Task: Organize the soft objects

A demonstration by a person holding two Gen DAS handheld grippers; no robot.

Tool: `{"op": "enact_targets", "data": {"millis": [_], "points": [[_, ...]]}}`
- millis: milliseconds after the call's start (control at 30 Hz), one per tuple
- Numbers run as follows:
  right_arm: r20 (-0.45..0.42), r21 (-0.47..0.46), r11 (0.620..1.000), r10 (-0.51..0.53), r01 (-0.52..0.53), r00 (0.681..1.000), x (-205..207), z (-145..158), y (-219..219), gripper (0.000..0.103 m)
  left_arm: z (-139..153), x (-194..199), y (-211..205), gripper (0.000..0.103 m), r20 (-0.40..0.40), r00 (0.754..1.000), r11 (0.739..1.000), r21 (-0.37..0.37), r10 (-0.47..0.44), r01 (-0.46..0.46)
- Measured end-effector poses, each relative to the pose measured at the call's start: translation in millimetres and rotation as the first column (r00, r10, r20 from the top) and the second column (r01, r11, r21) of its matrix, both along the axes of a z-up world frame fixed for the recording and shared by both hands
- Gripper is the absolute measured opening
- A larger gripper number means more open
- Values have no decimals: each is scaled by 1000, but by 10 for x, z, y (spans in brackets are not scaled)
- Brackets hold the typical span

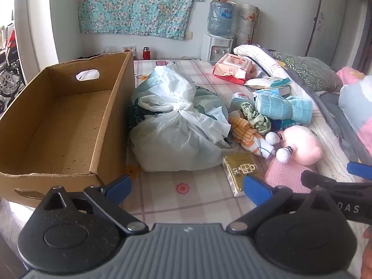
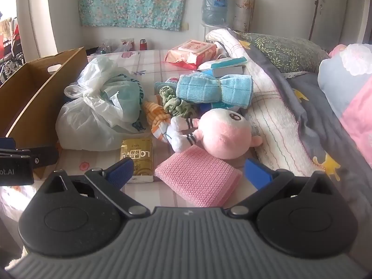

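- Cardboard box (image 1: 58,121) sits at the bed's (image 1: 167,193) left edge, nothing inside.
- Tied plastic bag (image 1: 176,125) lies just beside the box.
- Pink plush doll (image 2: 223,134), blue towel (image 2: 214,88) and pink cloth (image 2: 197,176) lie toward the right edge.
- Left gripper (image 1: 187,186) and right gripper (image 2: 188,172) are both spread wide, holding nothing.
- Floral cloth (image 1: 139,2) hangs on the far wall.

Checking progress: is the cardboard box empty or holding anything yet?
Empty. The left wrist view shows the box floor bare; no soft item is inside.
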State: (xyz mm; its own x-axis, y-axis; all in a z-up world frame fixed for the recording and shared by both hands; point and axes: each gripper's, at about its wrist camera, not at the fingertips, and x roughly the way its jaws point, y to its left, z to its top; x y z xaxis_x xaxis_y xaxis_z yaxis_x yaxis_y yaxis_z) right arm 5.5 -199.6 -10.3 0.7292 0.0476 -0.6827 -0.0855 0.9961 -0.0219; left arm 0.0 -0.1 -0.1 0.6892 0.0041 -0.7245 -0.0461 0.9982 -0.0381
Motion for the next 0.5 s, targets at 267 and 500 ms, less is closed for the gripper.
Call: {"op": "enact_targets", "data": {"millis": [267,500], "points": [[-3,0,1000,1,-1,1000,5,24,41,102,8,-1,0,103,-3,1000,1000,-9,-2,2],[0,-3,1000,4,-4,1000,18,19,30,102,-18,12,-5,103,-6,1000,1000,-9,1,-1]]}}
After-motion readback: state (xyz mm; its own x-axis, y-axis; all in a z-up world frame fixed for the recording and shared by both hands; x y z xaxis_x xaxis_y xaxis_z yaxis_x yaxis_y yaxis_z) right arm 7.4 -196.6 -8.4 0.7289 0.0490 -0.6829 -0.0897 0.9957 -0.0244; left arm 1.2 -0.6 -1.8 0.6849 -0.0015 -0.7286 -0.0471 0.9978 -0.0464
